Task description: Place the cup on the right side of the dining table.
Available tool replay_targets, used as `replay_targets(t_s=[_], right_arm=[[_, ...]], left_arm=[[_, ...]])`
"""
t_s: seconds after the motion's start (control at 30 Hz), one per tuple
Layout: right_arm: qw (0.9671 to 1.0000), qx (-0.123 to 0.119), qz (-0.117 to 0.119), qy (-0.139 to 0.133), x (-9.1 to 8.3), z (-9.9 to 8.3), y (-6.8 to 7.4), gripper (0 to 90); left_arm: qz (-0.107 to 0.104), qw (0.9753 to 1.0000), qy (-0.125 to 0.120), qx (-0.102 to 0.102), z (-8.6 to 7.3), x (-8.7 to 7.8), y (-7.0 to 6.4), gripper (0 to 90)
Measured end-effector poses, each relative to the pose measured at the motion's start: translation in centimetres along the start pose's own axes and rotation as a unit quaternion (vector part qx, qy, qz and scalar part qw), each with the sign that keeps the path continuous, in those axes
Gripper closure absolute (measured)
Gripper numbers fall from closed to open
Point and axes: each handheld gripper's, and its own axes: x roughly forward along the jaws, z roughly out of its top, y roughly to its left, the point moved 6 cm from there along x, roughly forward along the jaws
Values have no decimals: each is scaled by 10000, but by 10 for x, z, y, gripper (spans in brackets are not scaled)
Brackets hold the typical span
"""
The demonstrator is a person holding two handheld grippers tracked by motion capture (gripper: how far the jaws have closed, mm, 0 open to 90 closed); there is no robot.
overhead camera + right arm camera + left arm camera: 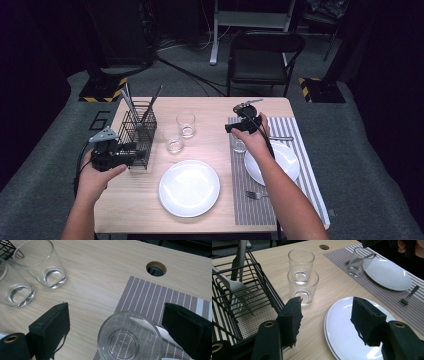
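Centre right of the frame, the right gripper (239, 131) hovers over a glass (130, 337) on the striped placemat (150, 300), jaws spread wide either side, gripping nothing. At left, the left gripper (131, 156) gapes empty beside the wire rack (137, 131).

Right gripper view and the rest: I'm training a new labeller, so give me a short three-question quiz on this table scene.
1. True or false: the right hand-held gripper is shut on the glass on the placemat.
2. How many glasses stand on bare wood beside the wire basket?
3. Which lies on the striped placemat? A spoon, B fork, C cup.

Key: 1 false, its jaws stand open either side of the glass. 2 two. 3 B.
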Motion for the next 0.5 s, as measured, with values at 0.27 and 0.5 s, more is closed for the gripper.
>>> replay_targets(t_s=[0.27, 0.5], right_arm=[[9999, -97, 120, -57, -9, 1, 10, 78], [9989, -297, 336, -154, -23, 1, 21, 93]], left_arm=[[-58, 10000, 30, 42, 1, 2, -1, 413], [-93, 9999, 62, 88, 2, 6, -3, 413]])
